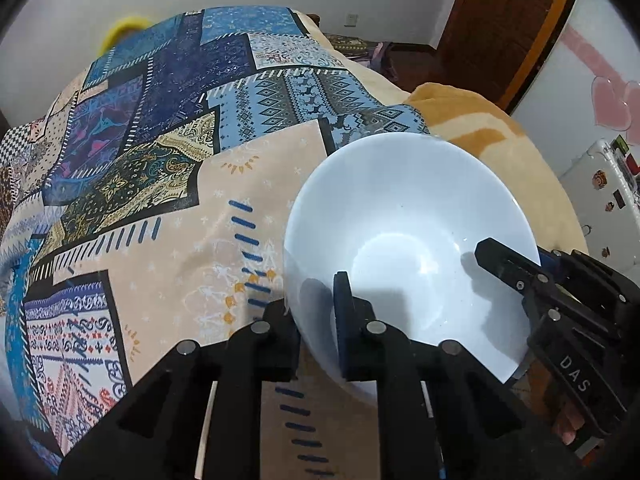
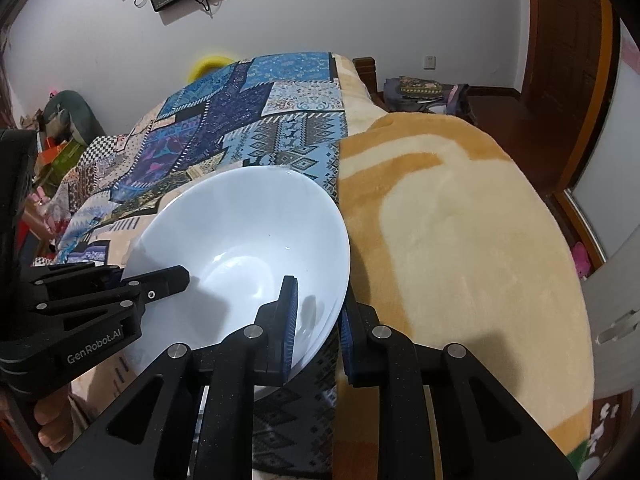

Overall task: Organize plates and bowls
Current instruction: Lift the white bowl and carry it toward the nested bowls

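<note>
On the bed, near where the patterned cloth (image 1: 168, 168) meets the tan blanket (image 2: 460, 220): both tongs clenched on one white bowl (image 1: 404, 240). Left gripper (image 1: 316, 320) pinches the rim nearest its camera, one pad inside, one outside. Right gripper (image 2: 318, 320) grips the opposite rim the same way. Bowl empty, upright, slightly tilted; whether its base touches the cloth, cannot tell. No plates or other bowls in view.

Risks (judgement): glossy rim, thin pinch on each side; uneven lift or hands drifting apart could twist the bowl out of one grip. Soft bedding gives unstable footing if set down near the blanket ridge.
</note>
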A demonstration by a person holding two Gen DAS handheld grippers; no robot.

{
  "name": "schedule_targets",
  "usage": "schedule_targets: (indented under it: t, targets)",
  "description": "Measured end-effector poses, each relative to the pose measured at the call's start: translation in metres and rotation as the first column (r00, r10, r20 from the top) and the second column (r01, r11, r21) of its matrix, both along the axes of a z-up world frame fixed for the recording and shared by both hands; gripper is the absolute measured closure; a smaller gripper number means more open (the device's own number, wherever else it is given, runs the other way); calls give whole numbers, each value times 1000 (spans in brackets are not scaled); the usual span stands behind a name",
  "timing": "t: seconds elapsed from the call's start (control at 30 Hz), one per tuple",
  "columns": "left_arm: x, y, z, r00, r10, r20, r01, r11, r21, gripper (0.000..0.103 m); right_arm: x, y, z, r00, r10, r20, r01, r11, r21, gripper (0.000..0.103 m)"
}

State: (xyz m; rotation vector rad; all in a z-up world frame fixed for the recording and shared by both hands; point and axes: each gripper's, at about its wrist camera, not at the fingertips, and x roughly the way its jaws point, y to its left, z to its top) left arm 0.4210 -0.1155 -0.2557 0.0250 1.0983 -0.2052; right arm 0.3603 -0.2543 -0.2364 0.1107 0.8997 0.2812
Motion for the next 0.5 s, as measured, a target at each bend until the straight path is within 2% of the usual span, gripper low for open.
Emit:
schedule_targets:
  t: [0.5]
  targets:
    - [-59, 12, 56, 997, 9, 73, -9, 1000, -11, 89, -46, 13, 45, 997, 27, 66, -29, 999, 26, 86]
